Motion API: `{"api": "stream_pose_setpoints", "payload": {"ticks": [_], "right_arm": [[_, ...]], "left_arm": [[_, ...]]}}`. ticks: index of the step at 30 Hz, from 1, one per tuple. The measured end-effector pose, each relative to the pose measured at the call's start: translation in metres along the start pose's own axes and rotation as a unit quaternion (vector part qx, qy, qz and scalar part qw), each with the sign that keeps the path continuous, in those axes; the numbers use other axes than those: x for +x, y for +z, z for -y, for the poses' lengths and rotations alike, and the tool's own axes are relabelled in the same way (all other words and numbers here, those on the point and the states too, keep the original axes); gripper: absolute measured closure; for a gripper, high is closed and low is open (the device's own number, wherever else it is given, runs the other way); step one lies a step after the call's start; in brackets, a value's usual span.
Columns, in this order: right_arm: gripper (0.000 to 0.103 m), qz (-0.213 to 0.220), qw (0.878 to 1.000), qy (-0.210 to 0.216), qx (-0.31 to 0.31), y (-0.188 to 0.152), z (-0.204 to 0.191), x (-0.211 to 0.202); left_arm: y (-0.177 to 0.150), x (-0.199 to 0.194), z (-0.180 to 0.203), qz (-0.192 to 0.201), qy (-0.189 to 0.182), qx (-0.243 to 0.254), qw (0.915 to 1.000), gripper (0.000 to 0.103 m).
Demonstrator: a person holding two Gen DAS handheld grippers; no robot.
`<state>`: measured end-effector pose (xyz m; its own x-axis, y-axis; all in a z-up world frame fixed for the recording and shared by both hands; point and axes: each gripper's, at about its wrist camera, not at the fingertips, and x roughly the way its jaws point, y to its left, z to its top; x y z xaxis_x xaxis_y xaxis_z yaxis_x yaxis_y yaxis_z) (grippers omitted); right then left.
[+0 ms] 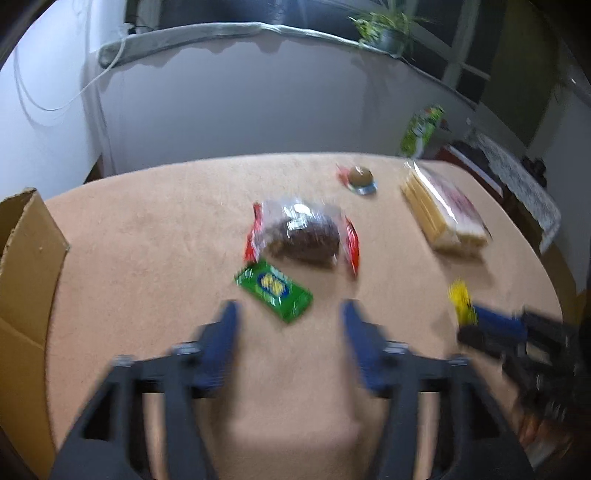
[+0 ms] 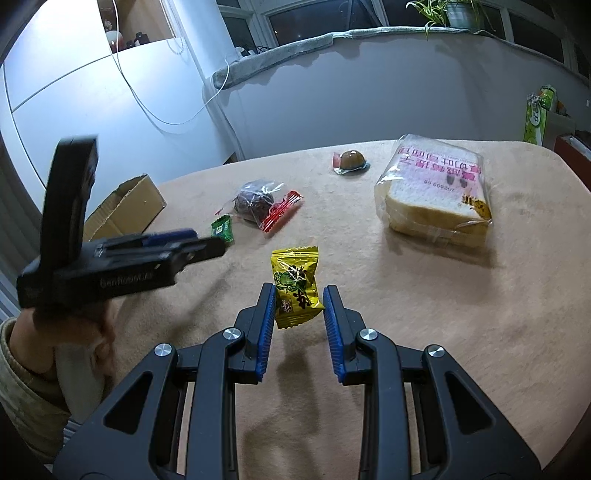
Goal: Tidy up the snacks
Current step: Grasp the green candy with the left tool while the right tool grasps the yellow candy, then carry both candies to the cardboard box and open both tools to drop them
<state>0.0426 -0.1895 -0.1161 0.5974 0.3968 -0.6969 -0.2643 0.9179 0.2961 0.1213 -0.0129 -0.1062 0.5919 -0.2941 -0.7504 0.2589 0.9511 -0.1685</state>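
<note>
We see a rounded table covered in peach-beige cloth (image 2: 461,314) filling the lower half of both views. Behind it, from nine to two o'clock, curves a pale grey wall (image 2: 332,85) topped by a grey padded ledge (image 2: 295,44). At one o'clock on that ledge stands a potted green spider plant (image 2: 452,13) before dark window panes (image 2: 306,20). A thin white cable (image 2: 147,103) loops down the wall at ten o'clock. The light is dim and bluish.
</note>
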Motion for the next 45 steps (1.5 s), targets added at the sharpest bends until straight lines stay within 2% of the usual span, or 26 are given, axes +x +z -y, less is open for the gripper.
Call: {"api": "stream_pose_setpoints", "payload": {"ticks": [1,3,4,5,6,9,12,18,24,32,38,45], "right_arm": [[0.076,0.0,1.0,0.0,0.001,0.0,0.0,0.0],[0.076,0.0,1.0,0.002,0.003,-0.001,0.002,0.0],[0.076,0.001,1.0,0.003,0.005,-0.001,0.002,0.0],[0.076,0.001,1.0,0.004,0.005,-0.001,0.003,-0.001],[0.076,0.002,1.0,0.006,0.005,-0.001,0.004,-0.001],[0.076,0.003,1.0,0.01,0.009,-0.002,0.006,-0.001],[0.076,0.008,1.0,0.012,0.011,-0.002,0.007,-0.002],[0.076,0.021,1.0,0.014,0.015,-0.002,0.008,-0.01],[0.076,0.047,0.999,0.011,0.008,0.009,-0.002,-0.028],[0.076,0.071,0.997,0.011,-0.017,0.023,-0.03,-0.049],[0.076,0.073,0.996,0.019,-0.037,0.029,-0.06,-0.047],[0.076,0.066,0.994,0.043,-0.076,0.034,-0.113,-0.032]], "left_arm": [[0.005,0.007,0.001,-0.008,0.018,-0.011,0.9997,0.032],[0.009,0.016,-0.001,-0.019,0.014,-0.028,0.9993,0.033],[0.01,0.02,0.001,-0.014,0.023,-0.019,0.9995,0.039],[0.01,0.021,0.004,-0.012,0.045,-0.01,0.9989,0.061],[0.01,0.021,0.003,-0.008,0.062,-0.008,0.998,0.073],[0.007,0.017,-0.006,-0.004,0.039,-0.02,0.999,0.081],[0.002,0.012,-0.013,0.001,0.016,-0.026,0.9995,0.081],[-0.007,-0.005,-0.013,0.018,0.002,-0.019,0.9997,0.081],[-0.017,-0.041,-0.008,0.05,-0.008,-0.007,0.9987,0.081],[-0.014,-0.096,-0.004,0.107,-0.018,0.002,0.9941,0.081],[-0.018,-0.125,-0.018,0.139,-0.01,-0.007,0.9901,0.081],[-0.036,-0.153,-0.058,0.164,0.014,-0.04,0.9855,0.081]]}}
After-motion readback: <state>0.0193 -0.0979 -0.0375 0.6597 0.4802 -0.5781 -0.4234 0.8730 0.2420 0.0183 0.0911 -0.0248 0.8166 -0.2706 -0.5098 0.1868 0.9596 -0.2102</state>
